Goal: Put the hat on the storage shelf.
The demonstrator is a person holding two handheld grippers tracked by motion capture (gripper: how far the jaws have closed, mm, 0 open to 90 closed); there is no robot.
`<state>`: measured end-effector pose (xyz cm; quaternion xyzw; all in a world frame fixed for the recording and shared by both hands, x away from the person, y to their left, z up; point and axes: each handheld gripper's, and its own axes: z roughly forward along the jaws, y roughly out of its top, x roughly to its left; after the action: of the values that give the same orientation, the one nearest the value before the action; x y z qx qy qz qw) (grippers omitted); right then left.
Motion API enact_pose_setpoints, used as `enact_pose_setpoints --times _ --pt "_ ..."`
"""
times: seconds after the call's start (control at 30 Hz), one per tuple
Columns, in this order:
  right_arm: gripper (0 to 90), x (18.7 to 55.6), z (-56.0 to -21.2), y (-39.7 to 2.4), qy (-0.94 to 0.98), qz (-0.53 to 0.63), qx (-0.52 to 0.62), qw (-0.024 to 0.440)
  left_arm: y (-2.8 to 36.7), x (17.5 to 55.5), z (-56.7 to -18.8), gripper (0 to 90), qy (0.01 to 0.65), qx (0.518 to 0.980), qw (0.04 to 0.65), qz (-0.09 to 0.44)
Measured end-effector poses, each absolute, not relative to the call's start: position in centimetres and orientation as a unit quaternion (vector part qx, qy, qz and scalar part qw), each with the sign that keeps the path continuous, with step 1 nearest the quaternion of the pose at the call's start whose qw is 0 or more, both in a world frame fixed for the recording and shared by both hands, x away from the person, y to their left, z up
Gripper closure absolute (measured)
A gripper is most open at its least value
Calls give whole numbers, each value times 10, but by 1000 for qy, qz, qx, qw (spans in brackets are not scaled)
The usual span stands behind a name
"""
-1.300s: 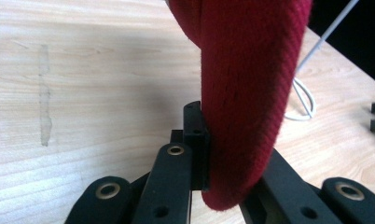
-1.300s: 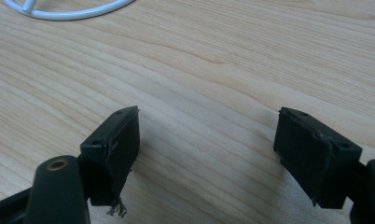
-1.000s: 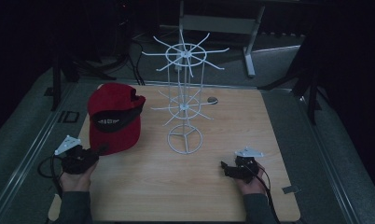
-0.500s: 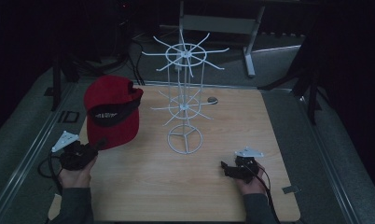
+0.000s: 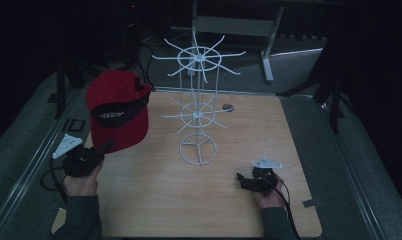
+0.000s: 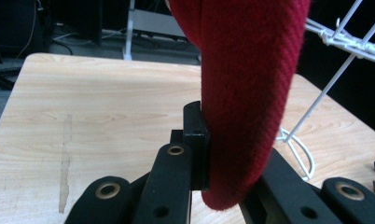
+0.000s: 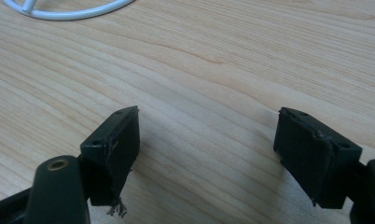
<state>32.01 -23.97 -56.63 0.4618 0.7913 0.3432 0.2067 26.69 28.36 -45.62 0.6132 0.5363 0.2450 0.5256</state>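
A red cap (image 5: 117, 109) with a black band hangs in the air at the table's left, lifted off the wood. My left gripper (image 5: 100, 150) is shut on its lower edge; in the left gripper view the red fabric (image 6: 244, 93) is pinched between the black jaws, at my left gripper (image 6: 218, 154). A white wire display stand (image 5: 197, 107) with radiating hooks rises at the table's middle, to the right of the cap. My right gripper (image 5: 240, 180) rests low near the front right, open, and in the right gripper view my right gripper (image 7: 206, 144) has bare wood between its pads.
The wooden table (image 5: 289, 130) has a small dark round object (image 5: 228, 106) behind the stand. The stand's ring base (image 7: 69, 9) lies just ahead of the right gripper. Dark metal frames and a grey stand post (image 5: 267, 50) surround the table's far side.
The left gripper has raised the red cap higher off the table and carried it slightly up and right. The right gripper has stayed where it was.
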Motion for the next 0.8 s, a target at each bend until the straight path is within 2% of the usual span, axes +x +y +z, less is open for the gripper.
enact_pose_setpoints --times 0.8 --pt "224 320 -566 -240 791 344 462 207 272 270 -423 859 506 600 562 261"
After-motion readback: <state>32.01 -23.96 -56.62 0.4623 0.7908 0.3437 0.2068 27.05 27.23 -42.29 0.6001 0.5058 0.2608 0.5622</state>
